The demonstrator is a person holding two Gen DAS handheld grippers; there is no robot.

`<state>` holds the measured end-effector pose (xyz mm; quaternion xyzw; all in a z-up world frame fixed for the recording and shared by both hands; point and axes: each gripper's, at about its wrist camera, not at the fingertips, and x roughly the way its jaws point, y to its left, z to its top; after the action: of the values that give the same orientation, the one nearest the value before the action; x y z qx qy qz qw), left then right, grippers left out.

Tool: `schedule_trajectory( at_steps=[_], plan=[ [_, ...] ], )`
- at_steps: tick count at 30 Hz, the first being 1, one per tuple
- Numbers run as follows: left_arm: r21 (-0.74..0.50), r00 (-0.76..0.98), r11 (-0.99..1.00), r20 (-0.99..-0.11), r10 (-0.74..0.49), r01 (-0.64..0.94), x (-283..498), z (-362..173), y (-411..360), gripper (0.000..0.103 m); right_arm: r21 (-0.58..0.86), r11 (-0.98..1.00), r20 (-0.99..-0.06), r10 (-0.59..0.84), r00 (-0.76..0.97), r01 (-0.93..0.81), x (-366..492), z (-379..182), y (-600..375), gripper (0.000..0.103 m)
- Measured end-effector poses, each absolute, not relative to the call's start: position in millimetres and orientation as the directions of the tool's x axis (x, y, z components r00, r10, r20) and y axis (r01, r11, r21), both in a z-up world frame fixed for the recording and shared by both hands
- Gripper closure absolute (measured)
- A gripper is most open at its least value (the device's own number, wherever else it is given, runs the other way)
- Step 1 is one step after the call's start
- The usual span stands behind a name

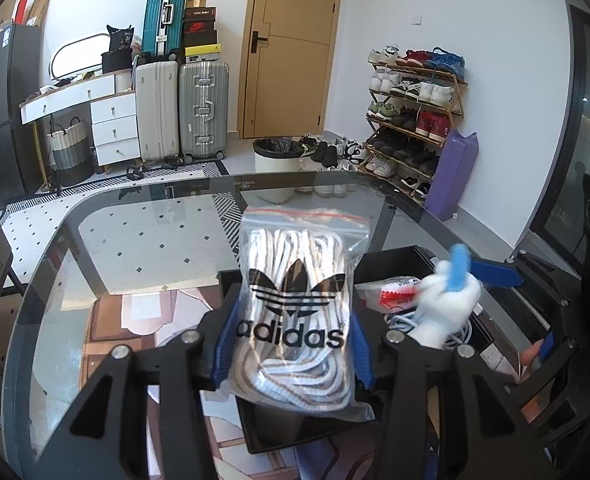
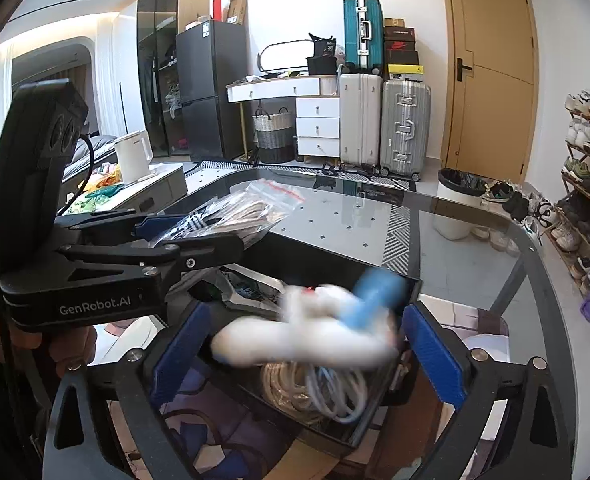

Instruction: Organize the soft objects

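**Handling the bagged laces and the loose soft item over the bin**

While your left gripper (image 1: 291, 344) is clamped on the zip bag of laces (image 1: 295, 280), treat the load as light and limp. The blue pads press the bag's lower half from both sides, and the bag stands upright above the black bin (image 1: 395, 254) on the glass table (image 1: 135, 240). The film is slick and the cords inside shift, so hold across the thick bundle, not on the thin sealed top edge, which would likely slide out.

Your right gripper (image 2: 307, 344) has its jaws wide apart, with nothing pinched between the blue pads (image 2: 179, 356). A white soft item with a blue piece (image 2: 327, 320) appears between them, over the bin; it is motion-blurred, so you cannot tell what it is or whether it rests on anything. Judge it as soft and compressible: if you take it, close on its thickest part, near the middle.

Inside the bin lie coiled cables (image 2: 319, 388), pale and looped, plus a small red-and-white packet (image 1: 391, 290). Cables snag easily; lower items onto them, not through the loops.

Likely step in hand: depositing the soft items in the bin. The bag is not yet inside.
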<state>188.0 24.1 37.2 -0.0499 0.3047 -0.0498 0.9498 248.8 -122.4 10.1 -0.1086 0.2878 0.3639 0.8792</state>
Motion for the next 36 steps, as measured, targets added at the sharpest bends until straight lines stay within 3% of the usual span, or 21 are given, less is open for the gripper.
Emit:
schedule_trajectory(
  at_steps=[8,10,11,16,27,36],
  plan=[
    [-0.132,0.805,0.988,-0.577,-0.138,0.075,181,38,22,0.030,0.027,0.725,-0.588,0.568,0.576,-0.689,240,10,-140,0.002],
    [-0.123,0.819,0.990,-0.560,-0.124,0.066,175,41,22,0.009,0.027,0.728,-0.587,0.566,0.579,-0.685,236,11,-143,0.002],
    [-0.116,0.833,0.991,-0.542,-0.113,0.059,170,44,22,0.005,0.027,0.729,-0.585,0.567,0.580,-0.684,234,11,-145,0.001],
    [-0.102,0.863,0.994,-0.500,-0.079,0.032,149,49,24,0.000,0.029,0.732,-0.574,0.570,0.588,-0.681,219,11,-146,0.001],
    [-0.099,0.886,0.994,-0.463,-0.008,-0.043,112,41,31,0.000,0.045,0.738,-0.523,0.591,0.614,-0.673,186,8,-161,0.001],
    [-0.094,0.889,0.995,-0.457,-0.019,-0.028,94,32,25,0.000,0.073,0.730,-0.498,0.617,0.609,-0.679,174,6,-165,0.001]
  ],
)
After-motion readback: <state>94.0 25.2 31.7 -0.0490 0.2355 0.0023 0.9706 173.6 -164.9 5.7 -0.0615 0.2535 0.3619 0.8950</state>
